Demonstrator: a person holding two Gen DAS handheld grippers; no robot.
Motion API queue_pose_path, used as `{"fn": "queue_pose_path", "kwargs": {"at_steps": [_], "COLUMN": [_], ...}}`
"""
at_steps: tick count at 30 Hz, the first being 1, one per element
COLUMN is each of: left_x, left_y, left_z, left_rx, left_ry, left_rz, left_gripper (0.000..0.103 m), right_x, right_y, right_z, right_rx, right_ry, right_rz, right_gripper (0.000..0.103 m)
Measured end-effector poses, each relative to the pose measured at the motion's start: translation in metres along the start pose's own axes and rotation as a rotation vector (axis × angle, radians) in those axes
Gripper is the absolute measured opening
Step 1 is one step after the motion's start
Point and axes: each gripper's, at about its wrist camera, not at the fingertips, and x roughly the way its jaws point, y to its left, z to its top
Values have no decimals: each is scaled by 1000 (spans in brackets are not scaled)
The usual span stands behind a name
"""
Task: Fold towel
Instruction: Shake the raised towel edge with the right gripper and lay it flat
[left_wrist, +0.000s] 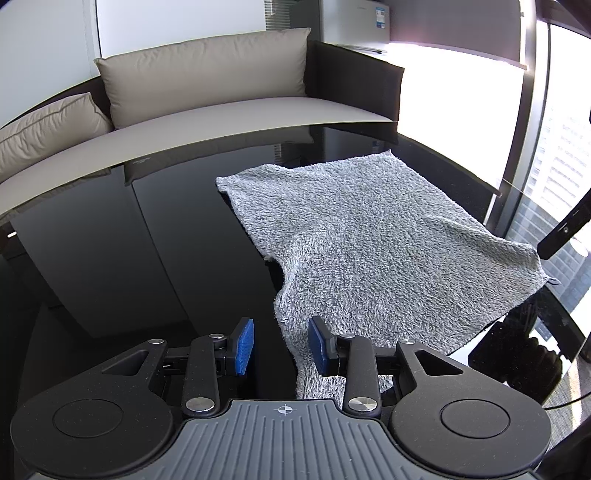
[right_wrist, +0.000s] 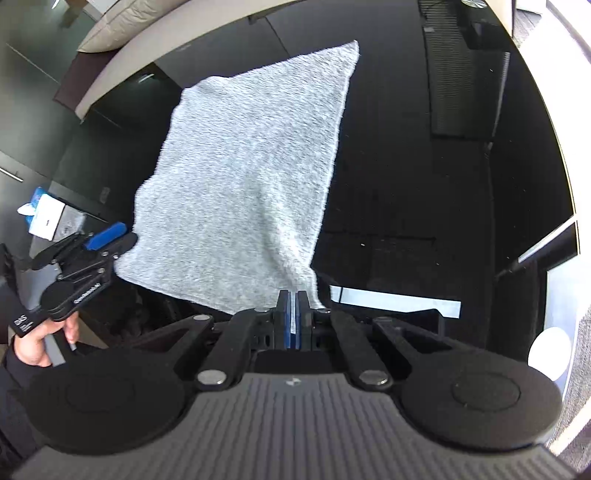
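The towel's (left_wrist: 373, 236) near corner is hidden between the right gripper's (right_wrist: 294, 314) clamped fingers; left gripper (left_wrist: 281, 345) fingers wide, its edge draped between them, bare tabletop (left_wrist: 129, 258) leftward.

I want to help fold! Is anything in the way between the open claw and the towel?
Nothing visible is. The left claw is open right at the towel's near corner, with only bare black table beside it. The right claw is already shut on another corner.
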Motion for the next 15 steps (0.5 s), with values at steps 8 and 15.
{"fn": "queue_pose_path", "kwargs": {"at_steps": [8, 15], "left_x": [0, -2], "left_y": [-2, -3], "left_z": [0, -2], "left_rx": [8, 28], "left_ry": [-1, 4], "left_rz": [6, 17], "left_gripper": [32, 32], "right_x": [-6, 9], "right_y": [11, 26], "right_z": [-6, -19], "right_rx": [-90, -163], "right_ry": [-125, -141], "right_rz": [-57, -106], "right_gripper": [8, 29]}}
